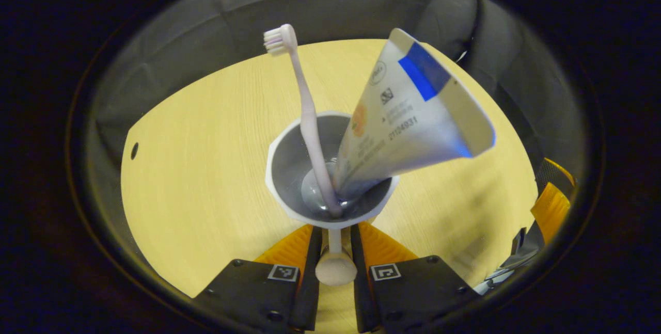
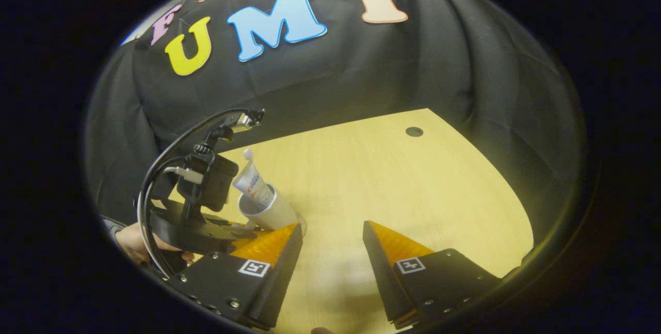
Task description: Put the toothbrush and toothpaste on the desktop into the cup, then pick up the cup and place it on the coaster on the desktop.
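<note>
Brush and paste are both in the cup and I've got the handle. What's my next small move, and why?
Probably lift the cup straight up, keeping it level. The toothbrush and toothpaste tube already stand inside, and the left gripper is closed on the cup handle. The right gripper is open, holding nothing.

Only thing I can actually read is a printed number, 91124931, on the toothpaste tube [image 1: 408, 127]; its other print's too blurry for me.
</note>
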Demonstrator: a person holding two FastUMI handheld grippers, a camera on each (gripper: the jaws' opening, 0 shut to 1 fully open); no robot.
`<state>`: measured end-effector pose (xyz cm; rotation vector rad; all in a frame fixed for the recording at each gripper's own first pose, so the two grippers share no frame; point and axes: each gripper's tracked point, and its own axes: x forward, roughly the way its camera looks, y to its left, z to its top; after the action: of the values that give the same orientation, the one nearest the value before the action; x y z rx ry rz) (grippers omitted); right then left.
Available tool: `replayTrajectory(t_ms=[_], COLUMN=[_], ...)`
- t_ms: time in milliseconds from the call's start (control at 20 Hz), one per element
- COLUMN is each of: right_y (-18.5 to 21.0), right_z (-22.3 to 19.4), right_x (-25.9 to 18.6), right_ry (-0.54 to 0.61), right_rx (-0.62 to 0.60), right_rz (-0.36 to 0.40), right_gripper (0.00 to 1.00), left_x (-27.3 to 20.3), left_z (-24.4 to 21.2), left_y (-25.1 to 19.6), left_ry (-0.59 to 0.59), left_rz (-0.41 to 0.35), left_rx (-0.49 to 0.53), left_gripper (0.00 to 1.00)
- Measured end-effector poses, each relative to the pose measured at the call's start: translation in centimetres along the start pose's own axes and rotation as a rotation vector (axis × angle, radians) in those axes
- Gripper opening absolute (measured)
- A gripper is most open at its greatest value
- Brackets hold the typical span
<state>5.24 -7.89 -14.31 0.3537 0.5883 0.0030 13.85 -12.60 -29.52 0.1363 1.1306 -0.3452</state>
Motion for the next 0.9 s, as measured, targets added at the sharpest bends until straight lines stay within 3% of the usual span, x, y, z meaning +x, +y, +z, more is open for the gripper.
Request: replayTrajectory(t_ms=[50, 250, 350, 550, 650, 700, 750, 900], right_y=[0.0, 0.0, -0.1, -0.4, -0.4, -0.1, 0.2, 2.3], right_z=[-0.1, -0.1, 0.2, 1.2, 2.2, 2.6, 3.2, 4.4], right_x=[0.1, 0.1, 0.2, -0.1, -0.5, -0.9, -1.3, -3.1], right_ry=[0.0, 0.0, -0.006, -0.036, -0.081, -0.103, -0.127, -0.202], right_rx=[0.001, 0.001, -0.009, -0.046, -0.081, -0.101, -0.121, -0.155], right_rz=[0.002, 0.005, 0.002, -0.005, -0.001, 0.005, 0.011, 0.066], right_gripper=[0.74, 0.74, 0.74, 0.74, 0.74, 0.74, 0.7, 0.74], left_x=[0.0, -0.4, -0.9, -3.7, -6.5, -8.1, -9.3, -14.0], left_z=[0.0, 0.0, 0.4, 1.3, 2.0, 2.2, 2.3, 2.2], left_y=[0.0, -1.1, -1.6, -1.2, -0.7, -0.2, 0.5, 2.2], left_ry=[0.002, -0.027, -0.056, -0.169, -0.26, -0.309, -0.359, -0.516], left_rz=[-0.003, -0.045, -0.064, -0.057, -0.045, -0.031, -0.016, 0.034], left_rx=[-0.002, -0.041, -0.066, -0.121, -0.151, -0.16, -0.169, -0.194], left_gripper=[0.31, 0.48, 0.69, 0.94, 0.82, 0.88, 0.88, 0.88])
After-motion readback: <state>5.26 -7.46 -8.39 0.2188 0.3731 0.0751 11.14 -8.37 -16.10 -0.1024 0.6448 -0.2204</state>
